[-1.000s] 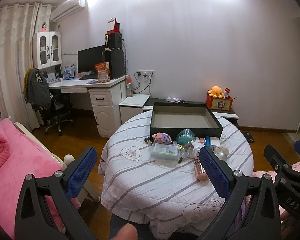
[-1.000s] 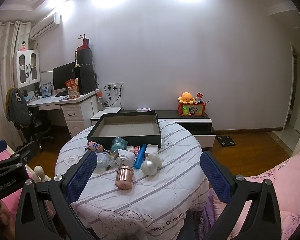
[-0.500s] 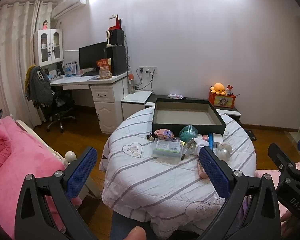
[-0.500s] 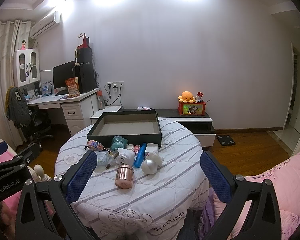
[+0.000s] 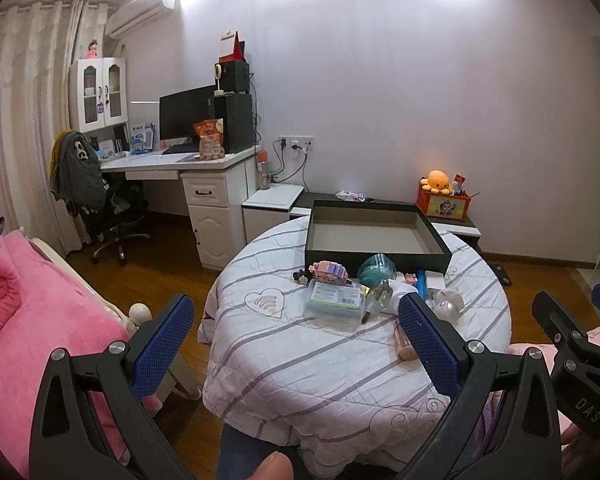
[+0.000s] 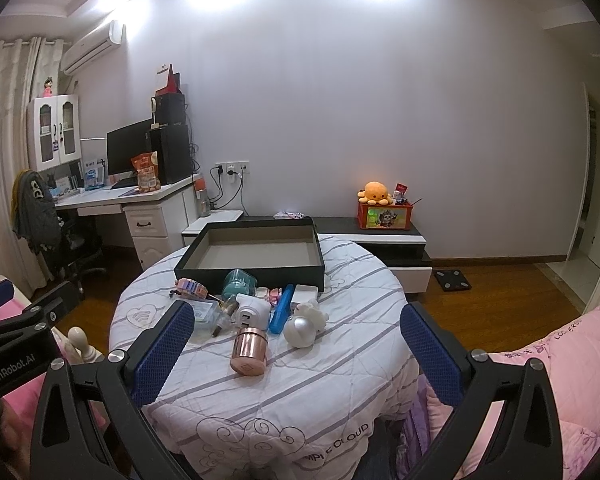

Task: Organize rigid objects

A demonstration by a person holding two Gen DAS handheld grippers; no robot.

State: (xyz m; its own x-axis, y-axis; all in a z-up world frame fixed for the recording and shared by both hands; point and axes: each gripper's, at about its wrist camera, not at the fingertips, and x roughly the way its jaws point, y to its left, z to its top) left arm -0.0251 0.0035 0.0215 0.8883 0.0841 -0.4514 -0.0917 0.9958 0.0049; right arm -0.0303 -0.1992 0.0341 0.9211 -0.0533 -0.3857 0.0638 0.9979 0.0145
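A round table (image 5: 340,364) (image 6: 300,380) in a striped white cover carries an empty dark tray (image 5: 374,235) (image 6: 256,250) at its far side. In front of the tray lies a cluster: a pink block toy (image 5: 329,271), a teal jar (image 6: 240,282), a clear plastic box (image 5: 336,300), a white camera (image 6: 250,314), a blue case (image 6: 282,314), a white round figure (image 6: 302,326) and a rose-gold cylinder (image 6: 250,350). My left gripper (image 5: 296,340) and right gripper (image 6: 298,350) are both open, held back from the table, nothing between their fingers.
A pink bed (image 5: 24,320) sits at the left and pink bedding (image 6: 560,360) at the right. Behind the table are a white desk (image 5: 204,168) with a monitor, an office chair (image 5: 104,208), and a low cabinet (image 6: 376,236) bearing an orange plush on a red box.
Both views have shifted only slightly; the left gripper has drifted a little so the table sits marginally higher and further right in its view. Nothing on the table has moved.
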